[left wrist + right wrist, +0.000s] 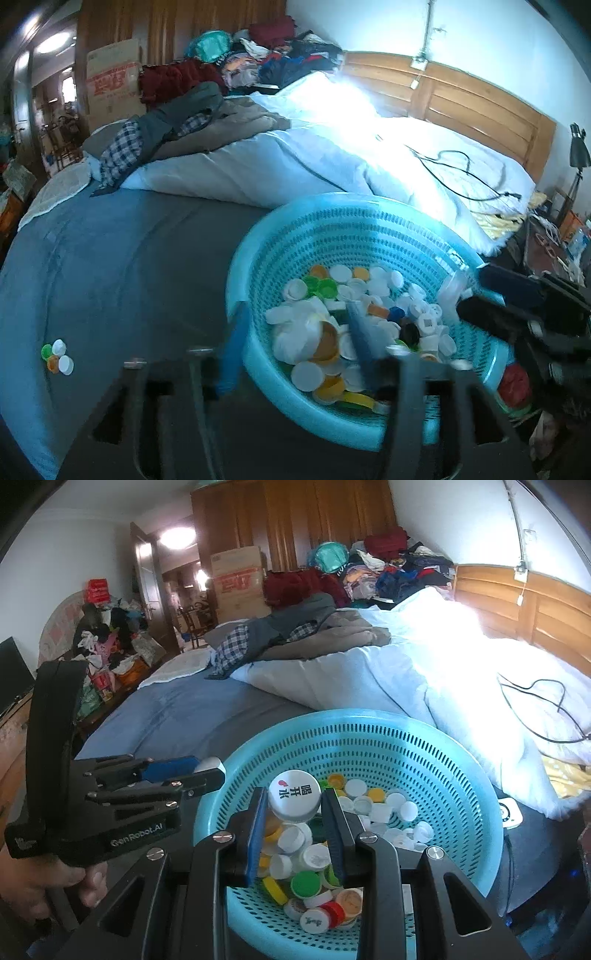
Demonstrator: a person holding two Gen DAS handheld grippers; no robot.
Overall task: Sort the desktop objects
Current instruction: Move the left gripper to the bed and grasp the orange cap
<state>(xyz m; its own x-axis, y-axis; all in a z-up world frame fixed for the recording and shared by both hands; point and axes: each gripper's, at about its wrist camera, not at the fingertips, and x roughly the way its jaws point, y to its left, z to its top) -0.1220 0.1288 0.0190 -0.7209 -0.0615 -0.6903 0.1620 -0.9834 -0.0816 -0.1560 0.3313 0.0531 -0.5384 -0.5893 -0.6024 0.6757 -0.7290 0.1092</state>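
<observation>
Crowding the blue basket [461, 775], loose bottle caps [314, 882] lie beneath the open right gripper [295, 812]; a white cap [294, 795] sits between its fingers, untouched. Only the left wrist view shows four caps [58, 356] on the bedsheet [122, 258]; the left gripper [295, 343] is parted, empty.

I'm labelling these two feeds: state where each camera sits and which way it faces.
Left wrist: on the left gripper, looking down along its blurred fingers at the turquoise basket of bottle caps on the bed; the right gripper shows at right.
Right wrist: on the right gripper, its fingers either side of a large white cap; a hand shows.
Shared: basket, caps, bed.
</observation>
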